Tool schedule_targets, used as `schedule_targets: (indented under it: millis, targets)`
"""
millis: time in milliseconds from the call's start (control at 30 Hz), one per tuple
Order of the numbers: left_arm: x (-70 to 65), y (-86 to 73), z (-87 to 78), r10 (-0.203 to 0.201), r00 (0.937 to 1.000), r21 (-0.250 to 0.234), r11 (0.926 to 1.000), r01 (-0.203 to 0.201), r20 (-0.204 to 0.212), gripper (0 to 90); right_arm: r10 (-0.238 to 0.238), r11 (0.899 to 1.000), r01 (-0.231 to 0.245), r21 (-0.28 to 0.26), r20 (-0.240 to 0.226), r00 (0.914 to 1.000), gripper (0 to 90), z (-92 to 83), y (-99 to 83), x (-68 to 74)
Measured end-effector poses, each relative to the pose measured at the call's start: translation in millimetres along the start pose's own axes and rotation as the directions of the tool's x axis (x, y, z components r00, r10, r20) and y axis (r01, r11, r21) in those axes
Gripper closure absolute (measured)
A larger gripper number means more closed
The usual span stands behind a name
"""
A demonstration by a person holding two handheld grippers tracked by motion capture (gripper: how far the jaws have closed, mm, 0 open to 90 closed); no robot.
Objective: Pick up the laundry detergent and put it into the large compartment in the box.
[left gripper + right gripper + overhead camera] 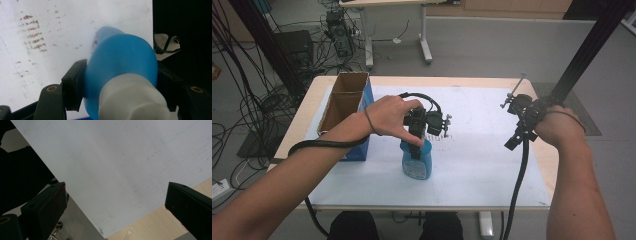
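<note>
Bottle [120,65] first: it sits between my left jaws, which are clenched on its blue body just below the white cap [132,100]. In the left gripper view one pad presses its left flank and the other its right, with no gap showing on either side. I judge the grip is set this high so the narrow upper part fits the jaws and the bottle hangs upright when lifted.

From the high view, my left gripper [416,145] comes down on the bottle from above, my hand [387,116] over it. The bottle stands on the white sheet [482,150], near the middle of the table [307,107] and a little toward my side. Whether its base rests on the sheet or is just off it I cannot tell.

My right gripper [115,195] has its jaws released and wide apart, with nothing between them; beneath them lie the sheet and its edge on the bare wood. In the high view it hangs at the right side, well apart from the bottle, probably waiting its turn.

A cardboard box [344,100], open at the top, stands at the left of the table, near the bottle.

Reddish-brown smears mark the sheet, but I can read no letters in them. The bottle's label is too blurred to read.
</note>
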State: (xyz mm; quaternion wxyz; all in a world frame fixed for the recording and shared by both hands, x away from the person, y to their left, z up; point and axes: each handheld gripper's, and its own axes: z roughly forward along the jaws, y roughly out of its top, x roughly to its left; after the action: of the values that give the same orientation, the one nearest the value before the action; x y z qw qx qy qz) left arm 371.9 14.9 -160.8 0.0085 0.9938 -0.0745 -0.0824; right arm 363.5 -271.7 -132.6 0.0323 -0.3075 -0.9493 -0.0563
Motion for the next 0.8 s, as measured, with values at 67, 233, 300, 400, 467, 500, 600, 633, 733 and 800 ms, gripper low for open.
schedule_targets:
  millis: [67, 233, 300, 400, 467, 500, 600, 633, 733, 800]
  targets:
    - [0.0, 0.3, 0.0, 0.0, 1.0, 0.001, 1.0, 0.0, 0.0, 35.7, 0.001, 1.0, -0.001, 0.0, -0.001, 1.0, 3.9, -0.4, 0.5, 0.1]
    - [-0.2, 0.2, 0.0, -0.001, 1.0, 0.001, 1.0, 0.001, 0.0, 35.7, -0.003, 1.0, 0.003, -0.004, 0.001, 1.0, 3.7, -1.3, 0.0, 0.4]
    - [-0.4, 0.7, 0.0, -0.001, 1.0, 0.003, 1.0, 0.001, -0.001, 35.6, 0.002, 1.0, -0.002, -0.002, 0.001, 1.0, 3.7, -1.3, -0.1, 0.5]
    - [-0.5, 1.9, -0.1, 0.0, 1.0, 0.008, 1.0, 0.0, -0.001, 35.6, -0.001, 1.0, 0.001, -0.001, 0.002, 1.0, 3.7, -0.9, -0.5, 0.5]
    - [-0.4, 2.1, -0.1, 0.0, 1.0, 0.009, 1.0, 0.0, -0.001, 35.6, 0.0, 1.0, 0.0, -0.002, 0.001, 1.0, 3.9, -1.0, -1.1, 0.6]
    - [-0.4, 2.2, 0.0, 0.0, 1.0, 0.009, 1.0, 0.0, 0.0, 35.6, 0.0, 1.0, 0.0, -0.002, 0.004, 1.0, 3.8, -1.1, -1.2, 0.9]
    - [-0.3, 2.3, 0.1, -0.001, 1.0, 0.009, 1.0, 0.001, 0.0, 35.6, 0.003, 1.0, -0.003, -0.003, 0.002, 1.0, 3.9, -1.2, -1.7, 0.8]
    - [-0.2, 2.0, 0.0, -0.001, 1.0, 0.008, 1.0, 0.001, -0.001, 35.6, 0.0, 1.0, 0.0, -0.005, 0.003, 1.0, 3.7, -1.1, -1.9, 0.9]
    - [-0.6, 0.7, 0.1, -0.003, 1.0, 0.003, 1.0, 0.003, -0.002, 35.6, 0.003, 1.0, -0.003, -0.006, -0.003, 1.0, 3.8, 0.0, -1.8, -0.1]
    - [-0.8, 1.7, -0.1, -0.002, 1.0, 0.008, 1.0, 0.002, -0.002, 35.6, 0.003, 1.0, -0.003, -0.002, -0.005, 1.0, 3.8, 1.6, -0.8, -0.6]
